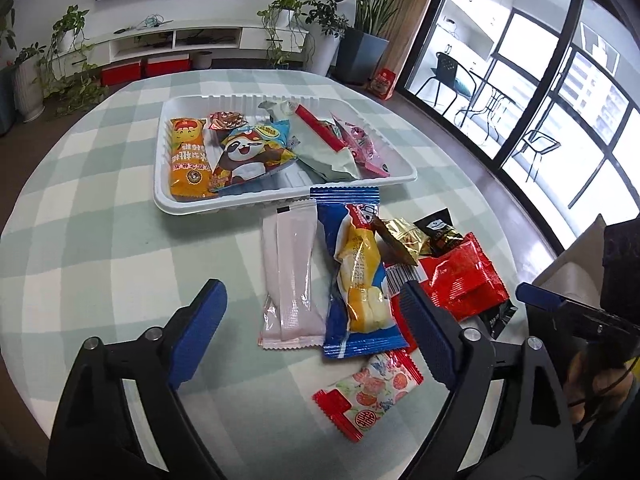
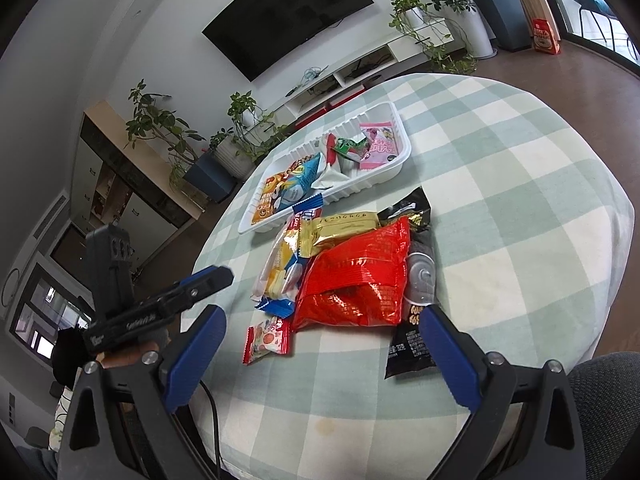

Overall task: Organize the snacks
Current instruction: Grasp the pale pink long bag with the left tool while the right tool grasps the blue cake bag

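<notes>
A white tray [image 1: 168, 200] on the checked table holds several snack packs, among them an orange pack [image 1: 188, 160] and a panda pack [image 1: 250, 152]. Loose snacks lie in front of it: a pale pink pack [image 1: 290, 276], a blue pack with yellow cake [image 1: 358, 276], a gold pack [image 1: 400, 236], a red pack [image 1: 464, 276] and a small red-and-white candy pack [image 1: 370, 392]. My left gripper [image 1: 316, 320] is open above the pink and blue packs. My right gripper [image 2: 320, 348] is open and empty, hovering near the red pack [image 2: 356, 276] and a black pack [image 2: 414, 344].
The tray also shows in the right wrist view [image 2: 394, 170]. The table's rounded edge [image 2: 600, 280] drops off to the right. Plants, a TV console and glass doors stand beyond the table.
</notes>
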A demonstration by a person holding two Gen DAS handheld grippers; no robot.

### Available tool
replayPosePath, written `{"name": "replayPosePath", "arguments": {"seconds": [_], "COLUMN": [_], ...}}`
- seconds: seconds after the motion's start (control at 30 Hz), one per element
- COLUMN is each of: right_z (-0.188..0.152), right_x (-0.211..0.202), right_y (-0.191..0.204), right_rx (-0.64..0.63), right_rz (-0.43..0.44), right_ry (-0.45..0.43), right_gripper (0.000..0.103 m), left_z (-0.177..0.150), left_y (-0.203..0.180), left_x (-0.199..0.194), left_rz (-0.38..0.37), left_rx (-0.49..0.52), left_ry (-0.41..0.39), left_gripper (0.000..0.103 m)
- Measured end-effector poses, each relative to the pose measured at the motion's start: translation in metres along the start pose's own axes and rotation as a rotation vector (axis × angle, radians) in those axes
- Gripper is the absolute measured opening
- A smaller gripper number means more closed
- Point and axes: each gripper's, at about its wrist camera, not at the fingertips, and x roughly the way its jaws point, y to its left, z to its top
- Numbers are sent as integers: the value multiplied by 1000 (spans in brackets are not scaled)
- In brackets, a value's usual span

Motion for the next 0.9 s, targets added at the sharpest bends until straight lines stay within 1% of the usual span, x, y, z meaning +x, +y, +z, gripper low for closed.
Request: {"name": "replayPosePath", "arguments": {"seconds": [0.07, 0.13, 0.23, 0.3, 0.33, 0.4, 0.57, 0.67, 0.77, 0.87, 0.9], "right_z": [-1, -2, -2, -2, -2, -2, -3, -4, -4, -3, -2], "right_x": [-1, -2, -5, -6, -6, -5, -5, -2, 1, 5, 7], "right_y": [1, 2, 2, 1, 1, 1, 1, 3, 8, 18, 22], "right_rx": [-1, 1, 3, 5, 6, 5, 0, -6, -25, -52, -67], "right_rz": [0, 4, 4, 4, 3, 4, 7, 2, -8, -18, -23], "right_ry": [0, -5, -11, -12, -11, -11, -1, 7, 16, 26, 29], "right_gripper": [99, 98, 98, 97, 97, 97, 95, 94, 92, 90, 89], "left_z": [5, 9, 13, 16, 16, 18, 20, 22, 26, 24, 22], "left_y": [2, 5, 7, 9, 8, 9, 8, 7, 6, 6, 7], "left_x": [11, 20, 31, 40, 43, 49, 66, 70, 74, 73, 72], "left_rz": [13, 22, 28, 31, 34, 45, 67, 79, 94, 92, 88], "left_rx": [4, 0, 3, 10, 16, 26, 53, 71, 97, 118, 117], "left_ry": [26, 42, 62, 82, 89, 103, 159, 162, 167, 162, 158], "left_gripper": [72, 71, 64, 55, 54, 47, 46, 46, 30, 25, 25]}}
